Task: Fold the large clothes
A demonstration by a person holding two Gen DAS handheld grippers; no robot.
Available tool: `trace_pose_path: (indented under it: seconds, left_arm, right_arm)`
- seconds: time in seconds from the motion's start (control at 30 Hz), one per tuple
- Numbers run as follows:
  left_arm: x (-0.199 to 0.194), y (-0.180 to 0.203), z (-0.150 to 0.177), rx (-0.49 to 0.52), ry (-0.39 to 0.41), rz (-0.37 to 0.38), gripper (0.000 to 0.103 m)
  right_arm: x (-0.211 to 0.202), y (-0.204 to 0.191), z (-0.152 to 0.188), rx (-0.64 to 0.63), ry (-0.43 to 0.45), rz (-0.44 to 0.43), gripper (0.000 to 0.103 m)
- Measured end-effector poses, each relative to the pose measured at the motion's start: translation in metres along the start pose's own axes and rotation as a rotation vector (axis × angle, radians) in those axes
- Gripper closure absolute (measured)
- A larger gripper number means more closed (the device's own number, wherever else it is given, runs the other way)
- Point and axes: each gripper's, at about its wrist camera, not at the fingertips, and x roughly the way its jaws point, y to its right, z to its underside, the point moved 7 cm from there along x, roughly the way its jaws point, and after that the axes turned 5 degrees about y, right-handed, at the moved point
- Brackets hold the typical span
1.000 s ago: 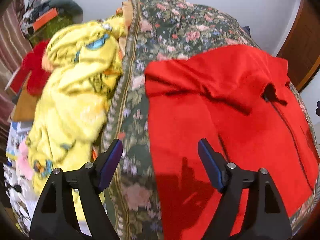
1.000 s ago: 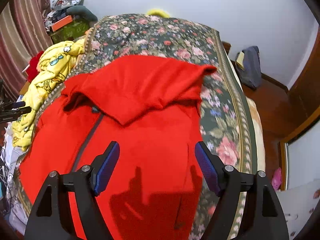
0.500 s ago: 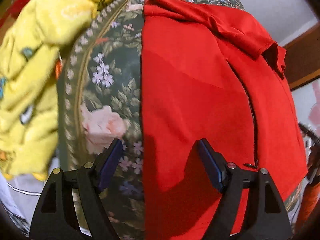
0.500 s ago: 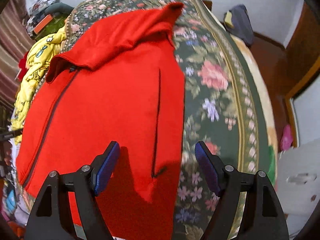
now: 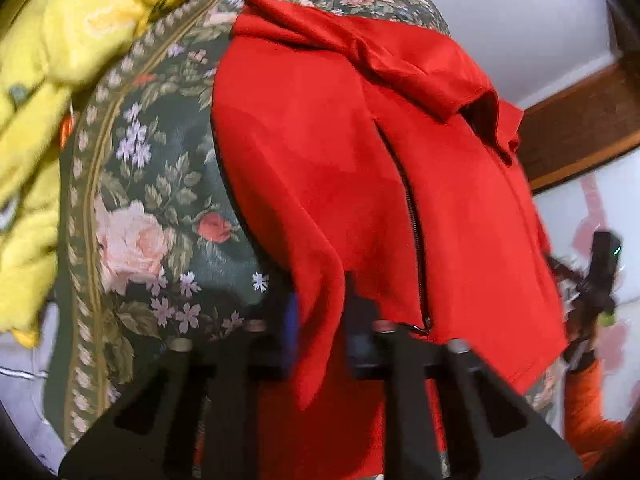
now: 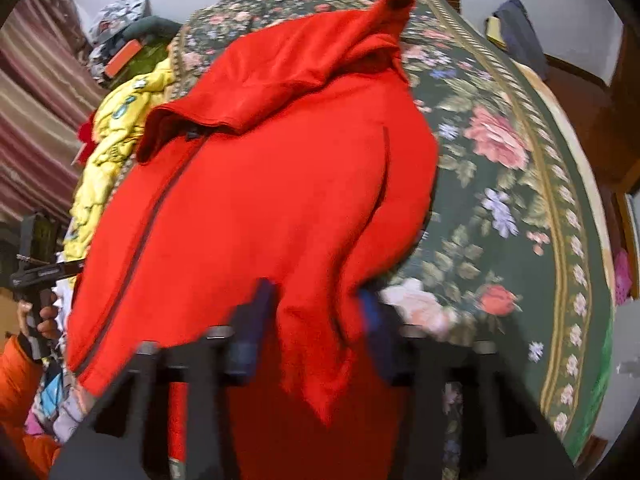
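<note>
A red zip jacket [image 5: 360,168] lies spread on a bed with a dark floral cover [image 5: 160,200]; its hood is at the far end. My left gripper [image 5: 318,312] is shut on the jacket's near left hem corner, and the cloth bunches between the blue pads. In the right wrist view the jacket [image 6: 260,200] fills the middle. My right gripper [image 6: 318,312] is shut on the near right hem corner, which hangs in a point between the fingers. The floral cover [image 6: 500,200] shows to the right.
A yellow printed garment [image 5: 36,120] is piled at the bed's left edge; it also shows in the right wrist view [image 6: 108,148]. Boxes and clutter [image 6: 120,48] stand at the far left. A dark cloth [image 6: 516,32] lies on brown furniture at the far right.
Both grippers have dropped to the jacket's near hem and closed on its two corners. The hem corners are now pinched and slightly lifted.
</note>
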Motion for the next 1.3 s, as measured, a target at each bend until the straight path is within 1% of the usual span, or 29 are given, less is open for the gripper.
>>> trace_pose_path:
  seconds: [0.07,0.1,0.2,0.23,0.3,0.43,0.53,0.57,0.7,0.73,0.77,0.87,0.9,0.93,1.03,1.1,1.17,1.2,1.27,1.3]
  left_arm:
    - [-0.003,0.011,-0.005,0.069,0.021,-0.045,0.097]
    - [-0.006,0.016,-0.008,0.089,0.034,-0.053,0.098]
    - [-0.019,0.026,-0.022,0.116,0.084,-0.053,0.098]
    - [-0.028,0.031,-0.031,0.120,0.114,-0.046,0.098]
    - [-0.041,0.036,-0.045,0.125,0.153,-0.039,0.099]
    - [-0.064,0.046,-0.084,0.129,0.239,-0.012,0.099]
    - [-0.077,0.054,-0.104,0.127,0.280,0.007,0.099]
    - [-0.079,0.057,-0.116,0.126,0.298,0.004,0.099]
    - [-0.072,0.056,-0.157,0.096,0.331,-0.007,0.099]
    - [-0.071,0.055,-0.162,0.090,0.334,-0.015,0.099]
    - [-0.064,0.054,-0.176,0.084,0.336,-0.033,0.099]
    - [-0.040,0.046,-0.206,0.054,0.318,-0.064,0.099]
    - [-0.034,0.044,-0.211,0.043,0.310,-0.067,0.099]
    - [-0.021,0.039,-0.222,0.026,0.293,-0.071,0.099]
    - [0.013,0.025,-0.240,0.017,0.256,-0.129,0.099]
    - [0.034,0.015,-0.245,0.008,0.221,-0.156,0.098]
    - [0.060,0.000,-0.248,-0.012,0.164,-0.185,0.098]
    - [0.069,-0.005,-0.247,-0.012,0.140,-0.194,0.097]
    - [0.087,-0.016,-0.245,-0.006,0.090,-0.227,0.096]
    - [0.093,-0.019,-0.243,0.005,0.069,-0.242,0.095]
  right_arm:
    - [-0.001,-0.002,-0.003,-0.012,0.005,-0.007,0.084]
    - [-0.001,-0.005,-0.005,-0.024,0.010,-0.004,0.085]
    - [-0.007,-0.010,-0.015,-0.043,0.045,-0.017,0.085]
    - [-0.011,-0.013,-0.021,-0.049,0.062,-0.023,0.086]
    - [-0.019,-0.015,-0.032,-0.054,0.099,-0.033,0.086]
    - [-0.034,-0.019,-0.059,-0.068,0.166,-0.051,0.086]
    - [-0.037,-0.022,-0.085,-0.090,0.204,-0.046,0.087]
    - [-0.037,-0.024,-0.089,-0.093,0.212,-0.044,0.087]
    - [-0.036,-0.025,-0.129,-0.111,0.258,-0.032,0.087]
    - [-0.032,-0.025,-0.141,-0.119,0.266,-0.022,0.087]
    - [-0.029,-0.023,-0.148,-0.124,0.269,-0.017,0.087]
    - [-0.007,-0.018,-0.180,-0.125,0.268,0.013,0.087]
    - [0.002,-0.016,-0.187,-0.118,0.261,0.017,0.087]
    - [0.012,-0.013,-0.195,-0.109,0.253,0.027,0.087]
    - [0.041,-0.001,-0.210,-0.087,0.217,0.040,0.087]
    - [0.058,0.011,-0.217,-0.063,0.199,0.060,0.087]
    - [0.066,0.028,-0.225,-0.055,0.213,0.146,0.087]
    - [0.067,0.037,-0.228,-0.038,0.214,0.165,0.087]
    - [0.068,0.056,-0.229,0.032,0.203,0.153,0.087]
    - [0.066,0.061,-0.228,0.047,0.199,0.149,0.087]
